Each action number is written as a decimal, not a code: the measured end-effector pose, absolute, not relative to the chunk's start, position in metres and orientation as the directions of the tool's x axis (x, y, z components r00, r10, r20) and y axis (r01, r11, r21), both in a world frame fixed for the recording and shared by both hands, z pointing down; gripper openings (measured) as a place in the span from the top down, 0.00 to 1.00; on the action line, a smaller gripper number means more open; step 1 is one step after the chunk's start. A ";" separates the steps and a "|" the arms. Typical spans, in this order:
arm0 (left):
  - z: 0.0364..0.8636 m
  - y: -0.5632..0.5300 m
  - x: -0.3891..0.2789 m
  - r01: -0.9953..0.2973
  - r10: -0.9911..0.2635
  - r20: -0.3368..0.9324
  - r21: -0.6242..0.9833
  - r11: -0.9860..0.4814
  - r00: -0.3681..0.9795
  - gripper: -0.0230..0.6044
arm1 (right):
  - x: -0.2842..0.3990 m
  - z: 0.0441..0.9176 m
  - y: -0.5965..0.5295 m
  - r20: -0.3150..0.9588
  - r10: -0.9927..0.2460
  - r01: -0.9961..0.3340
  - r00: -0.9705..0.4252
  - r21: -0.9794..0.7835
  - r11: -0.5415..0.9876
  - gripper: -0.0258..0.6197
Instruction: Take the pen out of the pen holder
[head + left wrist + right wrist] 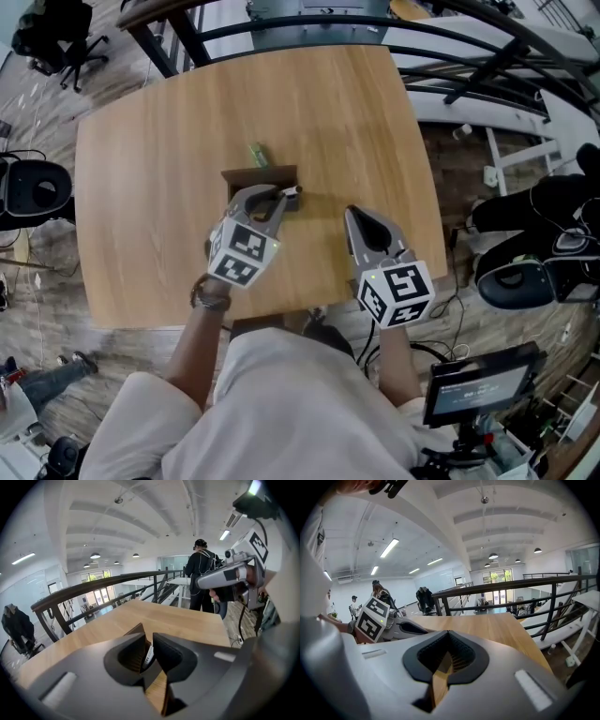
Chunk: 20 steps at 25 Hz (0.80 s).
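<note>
Left gripper view: pen (pixel 148 655) clamped between left tongs (pixel 149 638).

The left hand-held gripper (pixel 149 635) pinches a slim white pen (pixel 148 655) standing in the brown wooden pen holder (pixel 135 631) on the light wooden surface (pixel 187 620).

Smooth, light wood-grain table (pixel 141 187); darker brown wooden pen holder (pixel 244 176); matt grey plastic left gripper (pixel 149 639), black fingers (pixel 168 652).

steeply down from overhead, close above the table (pixel 131 187). from both gripper views, low and level across that same table.
</note>
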State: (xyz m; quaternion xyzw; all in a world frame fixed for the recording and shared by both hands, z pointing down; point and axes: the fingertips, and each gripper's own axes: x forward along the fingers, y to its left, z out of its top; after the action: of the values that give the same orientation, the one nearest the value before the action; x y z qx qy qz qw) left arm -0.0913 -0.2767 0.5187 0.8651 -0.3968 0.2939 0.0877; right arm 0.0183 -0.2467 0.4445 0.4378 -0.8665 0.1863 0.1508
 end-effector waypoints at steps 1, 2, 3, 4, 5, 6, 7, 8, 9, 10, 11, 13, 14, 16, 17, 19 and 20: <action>0.522 -0.278 -0.091 -0.731 -0.628 0.584 -0.084 -0.678 0.515 0.88 | 0.018 0.447 -0.247 0.428 -0.702 -0.816 -0.569 -0.193 0.544 0.96; 0.524 -0.279 -0.089 -0.723 -0.620 0.589 -0.085 -0.686 0.519 0.88 | 0.019 0.449 -0.248 0.432 -0.702 -0.818 -0.567 -0.194 0.541 0.96; 0.527 -0.279 -0.088 -0.715 -0.611 0.595 -0.085 -0.694 0.522 0.87 | 0.020 0.451 -0.249 0.436 -0.701 -0.820 -0.564 -0.197 0.537 0.96; 0.530 -0.280 -0.086 -0.707 -0.602 0.601 -0.085 -0.702 0.526 0.87 | 0.021 0.453 -0.250 0.440 -0.700 -0.822 -0.562 -0.200 0.534 0.96; 0.533 -0.281 -0.084 -0.699 -0.593 0.608 -0.084 -0.710 0.528 0.86 | 0.022 0.456 -0.251 0.445 -0.699 -0.823 -0.560 -0.203 0.530 0.96; 0.536 -0.281 -0.083 -0.692 -0.583 0.615 -0.083 -0.718 0.531 0.86 | 0.022 0.458 -0.251 0.449 -0.698 -0.825 -0.558 -0.205 0.527 0.96; 0.538 -0.281 -0.081 -0.685 -0.573 0.622 -0.080 -0.725 0.534 0.86 | 0.023 0.460 -0.252 0.453 -0.697 -0.826 -0.556 -0.208 0.524 0.96; 0.541 -0.281 -0.079 -0.678 -0.563 0.629 -0.076 -0.731 0.536 0.86 | 0.024 0.461 -0.253 0.457 -0.695 -0.827 -0.555 -0.211 0.522 0.96; 0.544 -0.281 -0.078 -0.671 -0.553 0.636 -0.073 -0.737 0.538 0.86 | 0.024 0.463 -0.253 0.462 -0.693 -0.828 -0.554 -0.213 0.519 0.96; 0.547 -0.281 -0.076 -0.665 -0.543 0.643 -0.069 -0.743 0.540 0.86 | 0.025 0.465 -0.254 0.466 -0.691 -0.829 -0.552 -0.215 0.517 0.96; 0.549 -0.281 -0.074 -0.660 -0.534 0.649 -0.064 -0.749 0.542 0.86 | 0.025 0.467 -0.255 0.471 -0.689 -0.830 -0.551 -0.217 0.515 0.96; 0.554 -0.282 -0.072 -0.649 -0.517 0.657 -0.056 -0.759 0.548 0.85 | 0.026 0.471 -0.255 0.480 -0.686 -0.832 -0.547 -0.221 0.509 0.96; 0.556 -0.283 -0.070 -0.643 -0.510 0.660 -0.054 -0.764 0.551 0.85 | 0.026 0.473 -0.255 0.484 -0.684 -0.833 -0.546 -0.224 0.506 0.96; 0.560 -0.284 -0.069 -0.629 -0.500 0.669 -0.061 -0.775 0.551 0.83 | 0.026 0.477 -0.256 0.491 -0.681 -0.834 -0.544 -0.229 0.501 0.96; 0.562 -0.285 -0.068 -0.623 -0.496 0.673 -0.068 -0.780 0.548 0.83 | 0.026 0.479 -0.256 0.494 -0.679 -0.835 -0.543 -0.231 0.499 0.96; 0.563 -0.287 -0.067 -0.611 -0.494 0.677 -0.082 -0.787 0.545 0.83 | 0.027 0.482 -0.256 0.498 -0.677 -0.836 -0.541 -0.236 0.495 0.96; 0.562 -0.288 -0.067 -0.606 -0.493 0.678 -0.088 -0.791 0.545 0.83 | 0.028 0.483 -0.257 0.500 -0.677 -0.837 -0.540 -0.238 0.492 0.96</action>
State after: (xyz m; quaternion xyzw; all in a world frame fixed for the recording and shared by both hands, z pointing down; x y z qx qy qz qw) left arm -0.0669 -0.2877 0.5624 0.8755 -0.3139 0.3589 0.0783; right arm 0.0279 -0.2566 0.4827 0.4471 -0.8464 0.2320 0.1730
